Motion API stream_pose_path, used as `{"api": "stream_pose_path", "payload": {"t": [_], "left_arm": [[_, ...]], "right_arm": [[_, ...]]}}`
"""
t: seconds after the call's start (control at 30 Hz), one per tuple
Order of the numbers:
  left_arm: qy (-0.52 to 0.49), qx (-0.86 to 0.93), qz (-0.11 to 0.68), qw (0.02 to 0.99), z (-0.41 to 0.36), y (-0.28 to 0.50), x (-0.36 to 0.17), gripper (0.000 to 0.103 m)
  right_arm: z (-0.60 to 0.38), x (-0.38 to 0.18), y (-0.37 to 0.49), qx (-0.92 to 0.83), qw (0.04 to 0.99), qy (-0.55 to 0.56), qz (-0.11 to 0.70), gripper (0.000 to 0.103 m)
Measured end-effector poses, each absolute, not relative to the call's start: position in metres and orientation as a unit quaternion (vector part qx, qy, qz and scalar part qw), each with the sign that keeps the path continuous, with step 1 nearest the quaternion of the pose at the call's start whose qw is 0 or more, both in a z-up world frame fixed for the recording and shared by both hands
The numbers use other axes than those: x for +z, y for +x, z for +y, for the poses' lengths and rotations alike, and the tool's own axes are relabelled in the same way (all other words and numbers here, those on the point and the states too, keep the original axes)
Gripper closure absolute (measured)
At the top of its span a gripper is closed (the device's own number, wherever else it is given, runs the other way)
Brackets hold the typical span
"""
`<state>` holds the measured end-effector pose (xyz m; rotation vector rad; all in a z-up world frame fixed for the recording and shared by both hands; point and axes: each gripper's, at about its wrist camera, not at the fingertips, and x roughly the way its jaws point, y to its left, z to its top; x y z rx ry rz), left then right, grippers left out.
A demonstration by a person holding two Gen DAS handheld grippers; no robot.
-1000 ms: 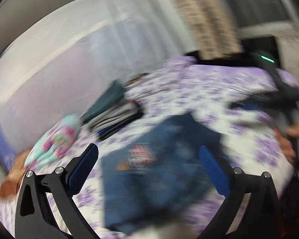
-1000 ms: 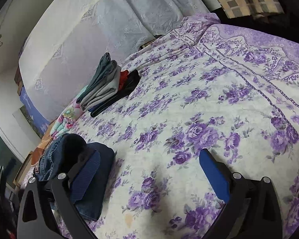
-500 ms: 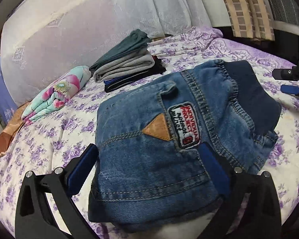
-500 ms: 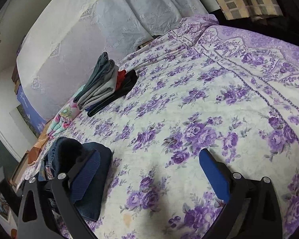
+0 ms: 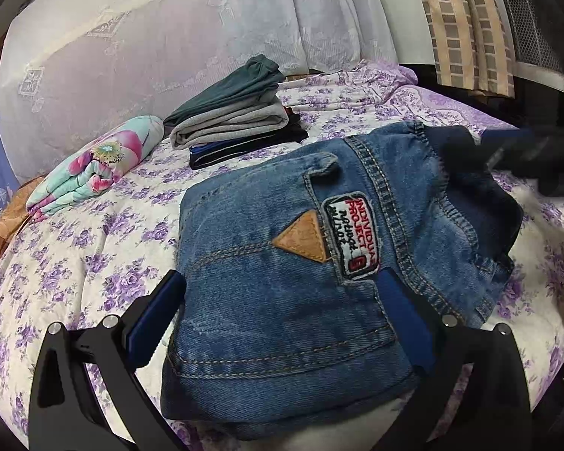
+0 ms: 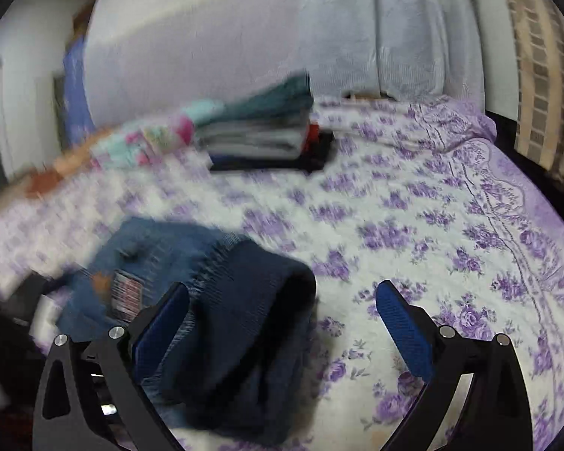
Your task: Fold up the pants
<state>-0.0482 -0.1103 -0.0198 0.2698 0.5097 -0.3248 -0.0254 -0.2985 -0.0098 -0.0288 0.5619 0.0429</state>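
Folded pants [image 5: 282, 300] on the bed [image 5: 75, 263], clothes stack [image 5: 237, 120] behind (rolled cloth [image 5: 97, 165] seemingly leftward).

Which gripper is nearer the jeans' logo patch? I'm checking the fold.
Left. The left gripper hangs right over the patch; the right gripper sits at the waistband, beside the patch.

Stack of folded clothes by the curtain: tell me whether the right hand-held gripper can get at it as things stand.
Probably yes. The right hand-held gripper is open, and only bare bedspread lies between it and the stack; the jeans sit off to its left.
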Motion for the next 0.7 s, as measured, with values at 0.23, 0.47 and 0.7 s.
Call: {"api": "stream_pose_path", "payload": {"t": [0.23, 0.47, 0.7], "left_arm": [[0.129, -0.163, 0.252, 0.945, -0.110, -0.048, -0.020, 0.004], [0.117, -0.171, 0.253, 0.945, -0.106, -0.047, -0.020, 0.004], [0.109, -0.175, 0.255, 0.945, -0.103, -0.046, -0.020, 0.004]], "right_arm": [[-0.340, -0.041, 0.000, 0.108, 0.929, 0.120, 0.333, 0.003], [-0.324, -0.028, -0.020, 0.068, 0.946, 0.089, 0.305, 0.003], [-0.299, -0.008, -0.042, 0.059, 0.958, 0.032, 0.280, 0.003]]}}
